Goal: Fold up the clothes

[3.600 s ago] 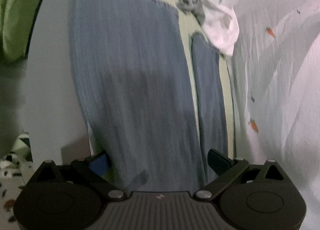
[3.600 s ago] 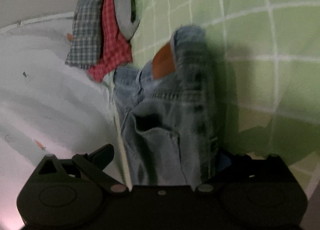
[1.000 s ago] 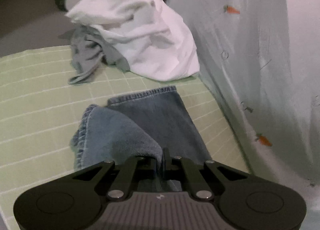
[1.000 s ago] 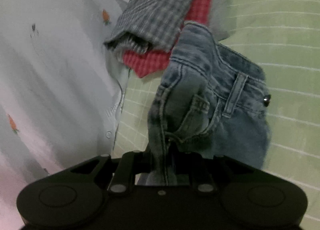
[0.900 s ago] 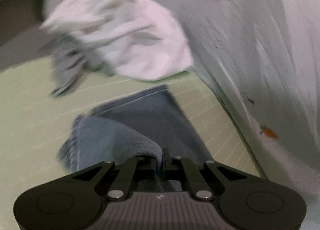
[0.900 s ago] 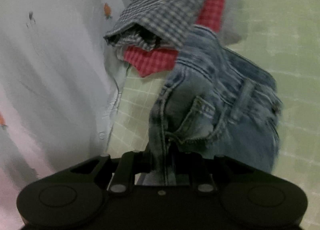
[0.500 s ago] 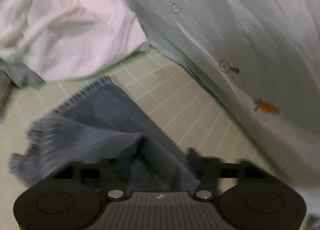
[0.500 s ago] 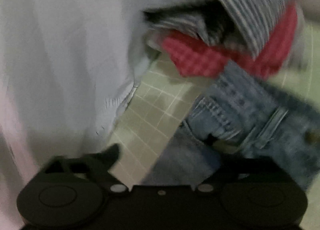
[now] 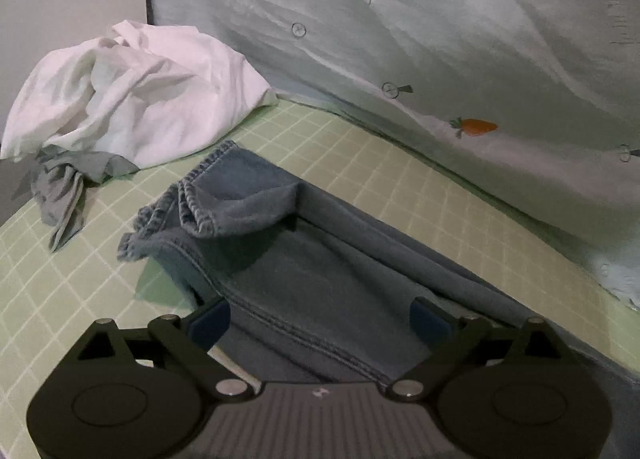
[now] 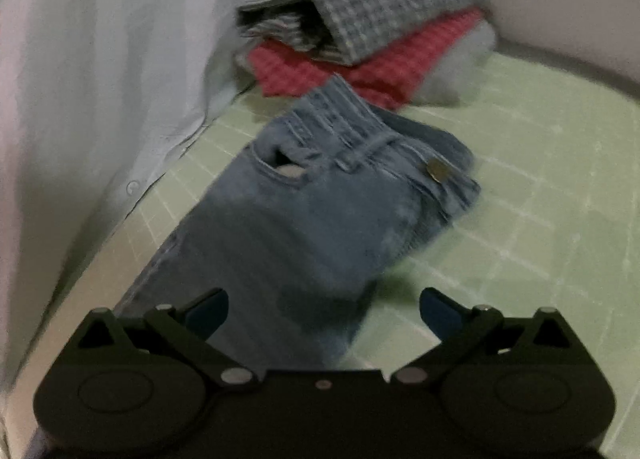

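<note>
Blue jeans lie lengthwise on the green grid mat. In the left wrist view their leg end [image 9: 304, 259] is stacked, with the hems rumpled and one cuff curled over. My left gripper [image 9: 320, 317] hovers open just above the denim, holding nothing. In the right wrist view the waistband end [image 10: 320, 211] lies flat, with a pocket and a metal button showing. My right gripper [image 10: 324, 311] is open over the thigh part, fingers spread on either side and empty. This view is a little blurred.
A crumpled white garment [image 9: 128, 91] and a grey one [image 9: 64, 187] lie beyond the hems. Folded checked grey [image 10: 360, 19] and red [image 10: 360, 67] clothes are stacked beyond the waistband. A pale carrot-print sheet [image 9: 460, 59] rises along one side of the mat [image 9: 60, 279].
A second ago both grippers were shut on the jeans, lifting them. Both have since opened and let go, and the jeans now rest on the mat.
</note>
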Tool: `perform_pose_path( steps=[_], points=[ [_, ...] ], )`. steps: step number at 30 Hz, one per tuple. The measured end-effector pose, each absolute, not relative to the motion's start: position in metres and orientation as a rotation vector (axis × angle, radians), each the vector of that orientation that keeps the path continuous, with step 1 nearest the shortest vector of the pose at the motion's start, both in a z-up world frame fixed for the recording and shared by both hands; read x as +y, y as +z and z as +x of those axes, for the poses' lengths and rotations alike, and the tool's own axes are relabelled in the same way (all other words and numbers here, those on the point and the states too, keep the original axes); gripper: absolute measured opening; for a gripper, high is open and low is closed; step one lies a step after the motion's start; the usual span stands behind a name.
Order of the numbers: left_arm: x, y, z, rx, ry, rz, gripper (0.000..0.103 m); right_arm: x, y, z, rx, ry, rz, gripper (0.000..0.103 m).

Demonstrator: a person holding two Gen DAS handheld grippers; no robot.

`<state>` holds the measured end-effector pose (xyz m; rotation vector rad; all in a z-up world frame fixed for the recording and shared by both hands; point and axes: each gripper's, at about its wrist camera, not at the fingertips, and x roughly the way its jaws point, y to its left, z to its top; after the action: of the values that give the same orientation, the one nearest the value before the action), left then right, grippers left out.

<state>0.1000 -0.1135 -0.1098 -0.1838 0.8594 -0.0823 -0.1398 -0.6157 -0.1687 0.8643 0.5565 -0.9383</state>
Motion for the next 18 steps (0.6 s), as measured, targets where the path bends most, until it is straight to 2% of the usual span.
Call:
perform_pose_path(
  steps=[3, 6, 10, 12, 13, 14, 18],
  points=[
    [-0.115, -0.104, 0.082, 0.827, -0.134, -0.231, 0.097, -0.617, -0.186, -0.139, 0.566, -0.896, 0.937, 0.103],
    [-0.117, -0.094, 0.065, 0.766, -0.232, -0.294, 0.098, -0.62, -0.192, -0.128, 0.546, -0.901, 0.883, 0.103],
    [-0.131, -0.076, 0.051, 0.696, -0.272, -0.226, 0.1, -0.628, -0.196, -0.113, 0.51, -0.903, 0.837, 0.103],
    [-0.134, -0.074, 0.049, 0.695, -0.27, -0.211, 0.1, -0.633, -0.197, -0.107, 0.49, -0.905, 0.824, 0.098],
    [-0.135, -0.072, 0.048, 0.694, -0.269, -0.204, 0.1, -0.634, -0.197, -0.105, 0.479, -0.909, 0.824, 0.072],
    [-0.134, -0.073, 0.048, 0.696, -0.262, -0.206, 0.1, -0.634, -0.196, -0.105, 0.478, -0.929, 0.821, 0.038],
    [-0.123, -0.077, 0.043, 0.716, -0.202, -0.236, 0.1, -0.642, -0.197, -0.13, 0.426, -0.93, 0.926, 0.026]
  ],
)
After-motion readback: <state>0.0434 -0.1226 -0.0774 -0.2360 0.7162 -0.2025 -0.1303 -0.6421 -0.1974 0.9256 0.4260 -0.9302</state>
